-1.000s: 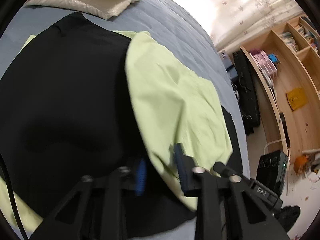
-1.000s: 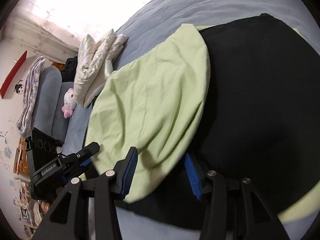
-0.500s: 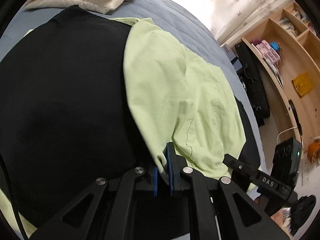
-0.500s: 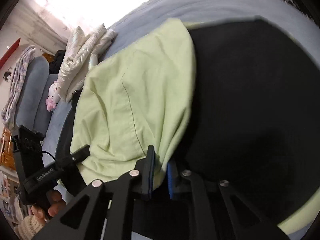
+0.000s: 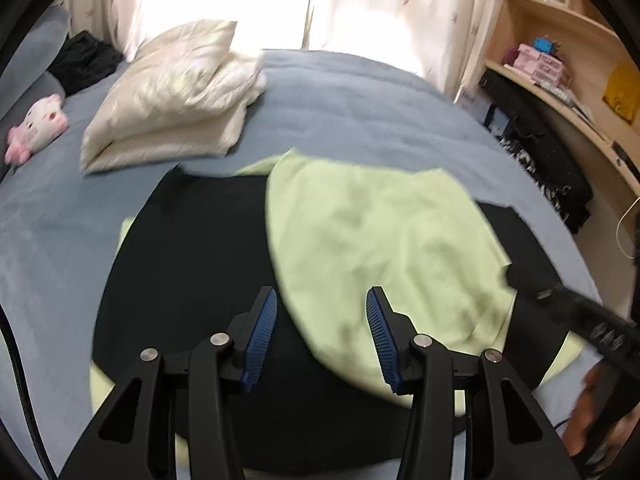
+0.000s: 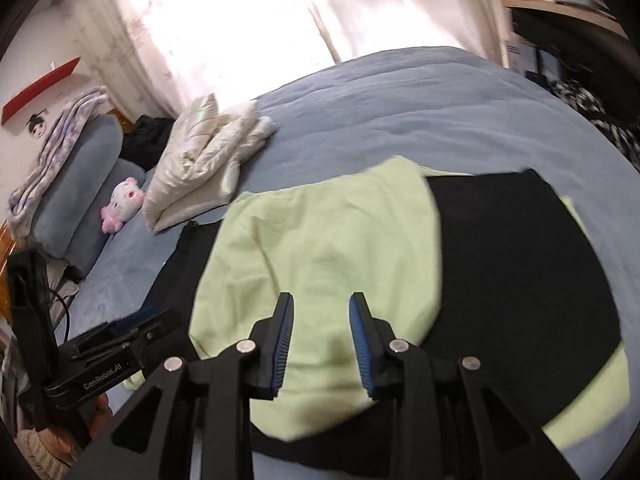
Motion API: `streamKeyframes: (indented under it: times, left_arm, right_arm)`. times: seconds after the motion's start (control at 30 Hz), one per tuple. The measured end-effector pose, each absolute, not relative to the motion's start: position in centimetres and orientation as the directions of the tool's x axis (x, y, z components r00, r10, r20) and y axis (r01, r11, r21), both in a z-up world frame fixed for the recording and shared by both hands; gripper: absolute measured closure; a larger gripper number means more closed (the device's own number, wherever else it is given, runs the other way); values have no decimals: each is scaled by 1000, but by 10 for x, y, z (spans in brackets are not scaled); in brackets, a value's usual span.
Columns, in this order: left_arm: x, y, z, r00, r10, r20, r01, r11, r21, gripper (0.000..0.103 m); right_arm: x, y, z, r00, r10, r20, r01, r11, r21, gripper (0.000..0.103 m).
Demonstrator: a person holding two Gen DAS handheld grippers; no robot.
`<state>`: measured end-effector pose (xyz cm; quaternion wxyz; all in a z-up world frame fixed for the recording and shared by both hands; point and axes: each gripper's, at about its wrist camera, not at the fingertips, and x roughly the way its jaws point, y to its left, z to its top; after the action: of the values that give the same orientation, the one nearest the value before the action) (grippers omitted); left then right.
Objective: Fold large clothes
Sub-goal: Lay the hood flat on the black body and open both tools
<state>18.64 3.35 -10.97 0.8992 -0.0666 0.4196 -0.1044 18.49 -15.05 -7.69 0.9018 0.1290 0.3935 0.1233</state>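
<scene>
Both grippers above the folded garment, jaws apart and empty.

The black and pale-green garment (image 5: 384, 248) lies flat on the blue bed (image 5: 360, 112), its green flap's long axis running toward the window. The left gripper (image 5: 322, 334) and right gripper (image 6: 322, 344) have just been opening, nothing between them. Beyond the garment sit a cream folded duvet (image 5: 176, 100) and a plush toy (image 5: 36, 126).

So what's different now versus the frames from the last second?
Half a second ago both claws were pinched on the near edge of the light green garment. Since then the left claw and right claw have just been opening, have let go and pulled up and back; nothing is between their pads. The green garment stays folded over the black garment on the blue bed.
</scene>
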Motion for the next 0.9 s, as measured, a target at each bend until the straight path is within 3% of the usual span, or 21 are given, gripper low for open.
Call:
streamKeyframes:
  times: [0.13, 0.23, 0.37, 0.43, 0.47, 0.5, 0.53, 0.77, 0.9]
  left_arm:
    - [221, 13, -113, 623, -260, -738, 148, 965, -215, 75]
    - [237, 14, -125, 607, -265, -749, 136, 964, -231, 80]
    - [256, 8, -154, 577, -226, -785, 103, 974, -204, 80]
    - [261, 13, -173, 563, -149, -813, 67, 989, -135, 81]
    - [260, 15, -179, 559, -142, -817, 61, 990, -131, 81]
    - [259, 21, -183, 562, -171, -809, 66, 985, -161, 81]
    - [257, 26, -183, 570, -190, -800, 69, 980, -184, 81]
    - [247, 35, -173, 572, -206, -794, 47, 975, -219, 81]
    - [223, 25, -162, 583, -250, -773, 85, 965, -248, 81]
  right_arm:
    - [211, -137, -83, 656, 338, -675, -126, 931, 344, 74]
    - [234, -131, -97, 636, 344, -690, -109, 926, 362, 74]
    - [254, -133, -121, 609, 309, -730, -77, 940, 333, 74]
    - [259, -140, -133, 604, 260, -753, -46, 955, 293, 77]
    - [259, -149, -139, 606, 265, -751, -45, 953, 300, 85]
    - [257, -158, -143, 606, 266, -750, -35, 951, 308, 101]
    - [256, -164, -145, 603, 272, -750, -28, 947, 320, 103]
    - [235, -192, -131, 611, 293, -735, 36, 918, 396, 100]
    - [220, -172, -118, 593, 357, -722, -45, 910, 413, 99]
